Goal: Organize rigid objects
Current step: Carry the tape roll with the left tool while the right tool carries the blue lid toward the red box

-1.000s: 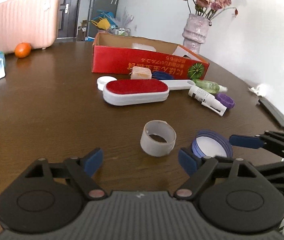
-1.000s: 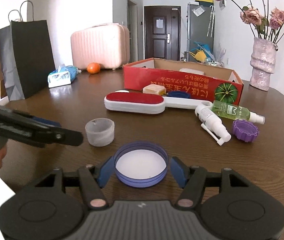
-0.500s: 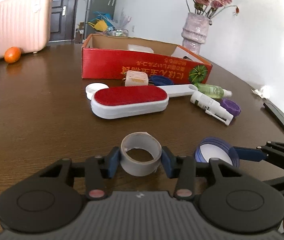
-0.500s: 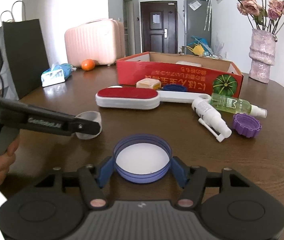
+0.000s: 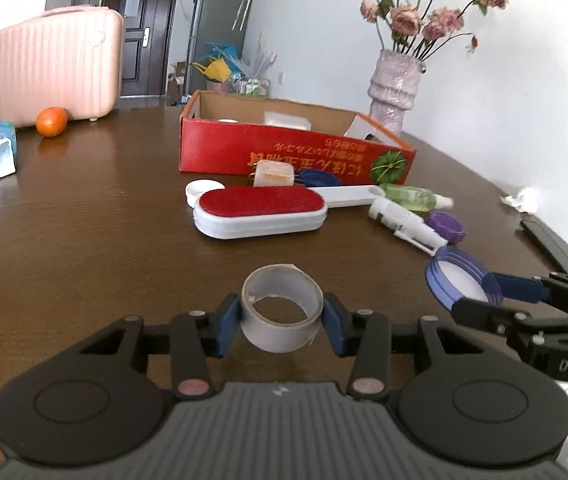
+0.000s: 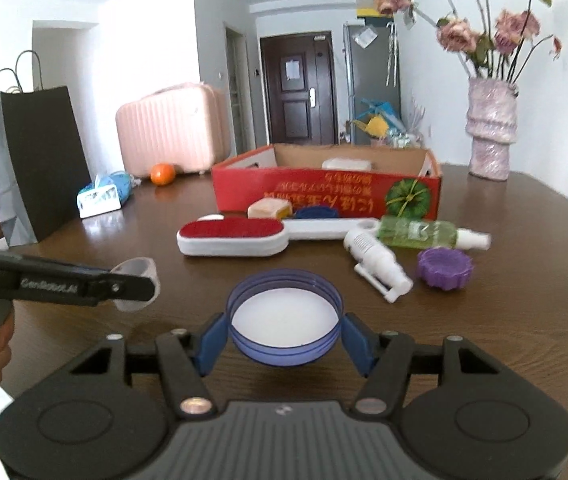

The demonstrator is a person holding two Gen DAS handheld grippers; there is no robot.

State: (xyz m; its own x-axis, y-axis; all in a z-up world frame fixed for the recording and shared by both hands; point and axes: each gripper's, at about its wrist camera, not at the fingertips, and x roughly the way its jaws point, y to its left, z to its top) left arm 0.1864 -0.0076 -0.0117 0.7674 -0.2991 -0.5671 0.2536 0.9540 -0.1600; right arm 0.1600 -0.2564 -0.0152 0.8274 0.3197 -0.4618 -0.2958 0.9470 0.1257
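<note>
While the pink suitcase and the orange sit far off at the left of the worktop, the left gripper has its fingers pinching the grey tape roll, clear of the wood. Beyond it lies the red lint brush, then the red box. Further right, a white spray bottle, a green bottle and a purple cap. The right gripper has its fingers clamped on the blue lid, held just above the worktop.
</note>
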